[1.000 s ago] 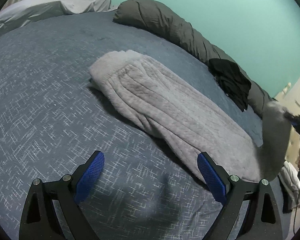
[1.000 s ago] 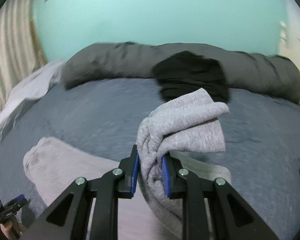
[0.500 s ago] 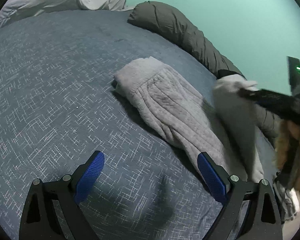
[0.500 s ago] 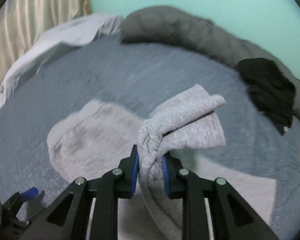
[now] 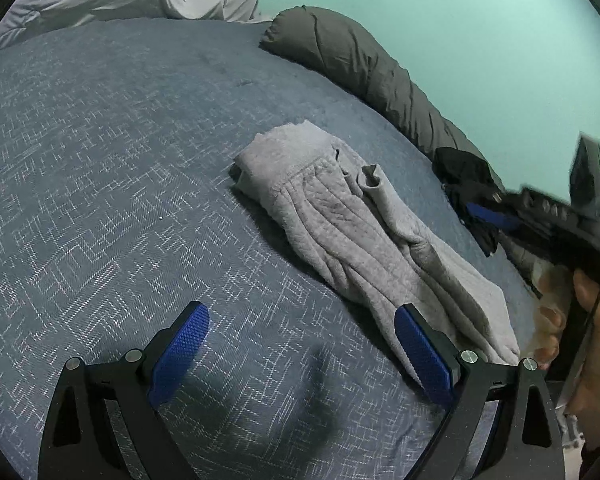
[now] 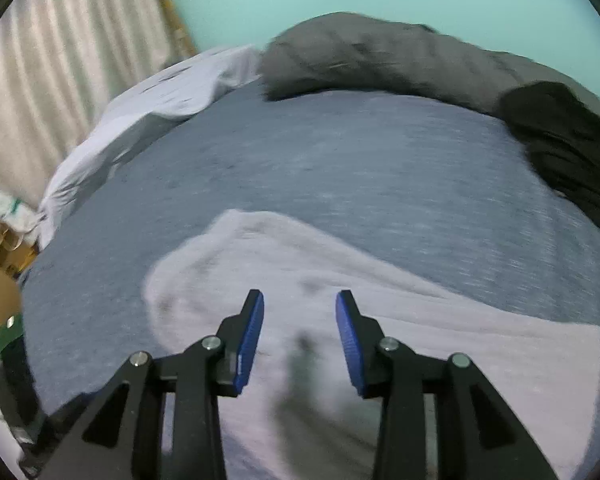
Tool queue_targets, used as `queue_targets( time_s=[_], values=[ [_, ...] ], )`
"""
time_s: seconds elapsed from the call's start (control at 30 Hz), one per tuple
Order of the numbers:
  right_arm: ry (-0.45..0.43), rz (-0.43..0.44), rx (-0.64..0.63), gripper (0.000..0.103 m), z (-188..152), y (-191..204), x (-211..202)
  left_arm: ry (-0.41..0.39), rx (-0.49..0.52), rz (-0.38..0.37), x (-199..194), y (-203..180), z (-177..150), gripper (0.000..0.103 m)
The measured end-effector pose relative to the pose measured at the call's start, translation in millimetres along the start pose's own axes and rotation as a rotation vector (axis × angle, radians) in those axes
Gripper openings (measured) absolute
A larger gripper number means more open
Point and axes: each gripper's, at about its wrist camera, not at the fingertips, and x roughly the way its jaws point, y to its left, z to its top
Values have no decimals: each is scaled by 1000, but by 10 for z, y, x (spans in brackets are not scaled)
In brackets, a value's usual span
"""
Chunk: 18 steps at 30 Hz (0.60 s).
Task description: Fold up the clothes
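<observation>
Both claws are empty: the left claw point(image 5: 302, 354) gapes wide above the bed point(image 5: 100, 200), while the right claw point(image 6: 300, 336), partly parted, hangs over the grey sweatpants point(image 5: 360, 232). The sweatpants lie doubled lengthwise on the bed, one cuff laid back near the waistband, likely to shorten them.

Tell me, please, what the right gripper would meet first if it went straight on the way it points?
Most likely the light grey fleece garment spread on the blue bedcover: the open right gripper points down at it, nothing between. Blur leaves depth unclear.

Grey sweatpants point(image 5: 364, 232) look soft, fleecy, matt; bed cover point(image 5: 100, 168) coarse woven cloth; tong pads point(image 5: 180, 356) knurled blue plastic.
</observation>
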Motion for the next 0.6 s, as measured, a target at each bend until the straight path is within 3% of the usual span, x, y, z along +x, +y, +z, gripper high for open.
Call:
queue_targets(
  time_s=[0.2,0.33,0.5,0.6],
  values=[
    [-15,-60,130,40,-365,-592,-235,7,-5,-11,46,-16,-18,96],
    [24,-128,162,42,-641,-804,-224,11,-3,-11,37,-51,-68,96],
    [9,-114,180,41,-769,-764,-161,18,26,-5,38,-162,-114,96],
    [28,-84,143,32,-789,-581,-12,17,30,-1,26,-169,-135,96]
  ],
)
